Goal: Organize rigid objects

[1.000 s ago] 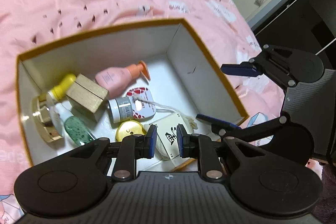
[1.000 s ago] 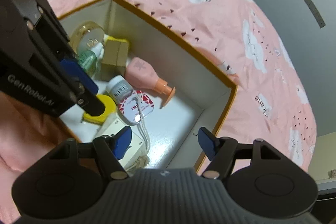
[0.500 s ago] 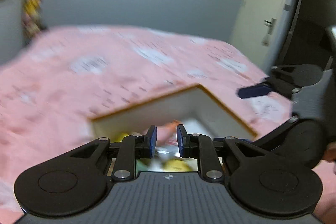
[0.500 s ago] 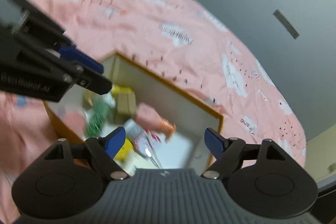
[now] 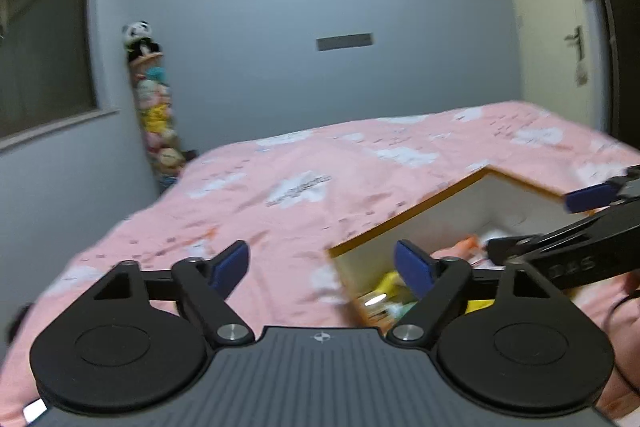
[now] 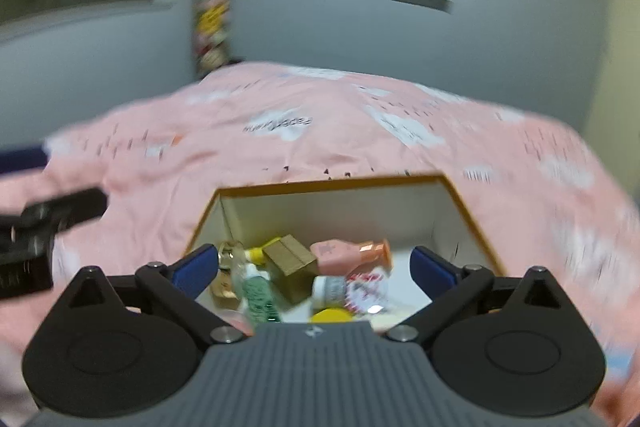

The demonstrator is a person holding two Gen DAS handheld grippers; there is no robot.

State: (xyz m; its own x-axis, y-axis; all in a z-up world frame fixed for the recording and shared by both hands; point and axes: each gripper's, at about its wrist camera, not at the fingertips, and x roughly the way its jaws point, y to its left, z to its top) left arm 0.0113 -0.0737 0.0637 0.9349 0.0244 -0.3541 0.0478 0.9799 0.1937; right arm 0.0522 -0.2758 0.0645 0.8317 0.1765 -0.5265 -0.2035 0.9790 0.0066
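An open white box with an orange rim (image 6: 332, 185) sits on a pink bed; it also shows in the left wrist view (image 5: 404, 227). Inside lie a pink pump bottle (image 6: 348, 255), a small brown carton (image 6: 288, 257), a green bottle (image 6: 260, 297), a yellow lid (image 6: 330, 315) and other small items. My right gripper (image 6: 316, 267) is open and empty, raised near the box's near side. My left gripper (image 5: 322, 265) is open and empty, to the left of the box. The right gripper shows at the right edge of the left wrist view (image 5: 560, 227).
The pink cloud-print bedspread (image 5: 304, 183) covers the whole bed. Grey walls, a window (image 5: 44, 43) at left, a hanging column of plush toys (image 5: 154, 107) in the corner and a door (image 5: 552, 19) at right lie beyond.
Both grippers have tilted up and pulled back from over the box, so the room now shows. My left gripper has opened from shut. The right gripper stays open.
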